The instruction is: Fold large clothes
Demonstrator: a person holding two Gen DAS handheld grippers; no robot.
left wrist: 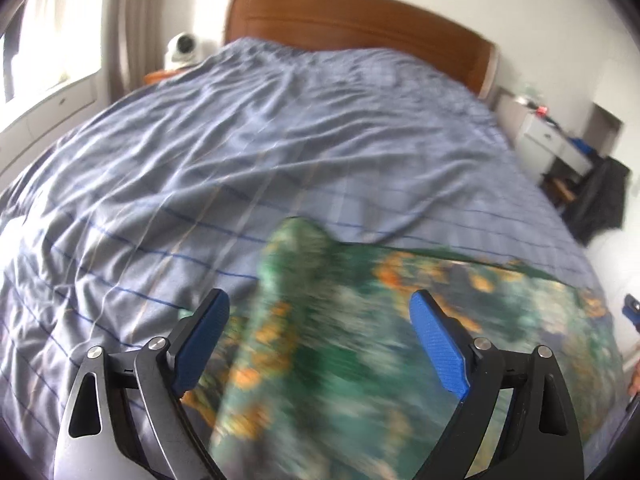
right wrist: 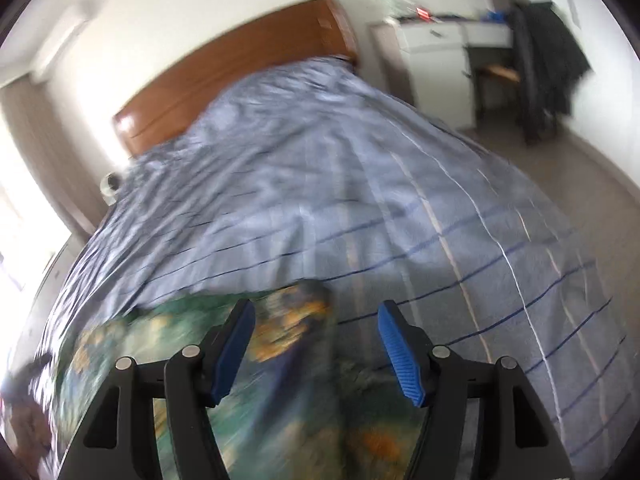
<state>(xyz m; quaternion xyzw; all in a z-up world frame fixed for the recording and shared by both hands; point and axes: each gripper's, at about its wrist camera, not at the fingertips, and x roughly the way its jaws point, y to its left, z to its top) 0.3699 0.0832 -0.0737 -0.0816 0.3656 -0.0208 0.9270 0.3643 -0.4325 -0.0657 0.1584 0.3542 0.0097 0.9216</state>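
Green floral garment (left wrist: 360,340) lies spread on the near part of the bed, on top of the blue striped duvet (left wrist: 240,140), and both wrist views smear it with motion blur, so you cannot tell whether it is a dress, a shirt or something else. In the left wrist view a raised fold or sleeve end (left wrist: 296,240) stands up ahead of your left gripper (left wrist: 320,308), whose blue pads are spread wide with nothing between them. Your right gripper (right wrist: 316,320) is just as wide apart and holds nothing; the cloth's far corner (right wrist: 304,300) sits just ahead of its fingertips, near the garment's right edge. Judging by this, you are at the start of a fold, lining up to take hold of the two far parts of the garment. Slow both hands before you close, since the blur suggests you are moving fast and a hurried pinch may catch the duvet beneath as well. Aim each pair of pads at the garment's edge only, lift a little to check the striped cover stays down, and keep both grippers level with each other so the fold line comes out straight. The wooden headboard (left wrist: 360,16) and the white desk (right wrist: 432,52) are well apart from your work.
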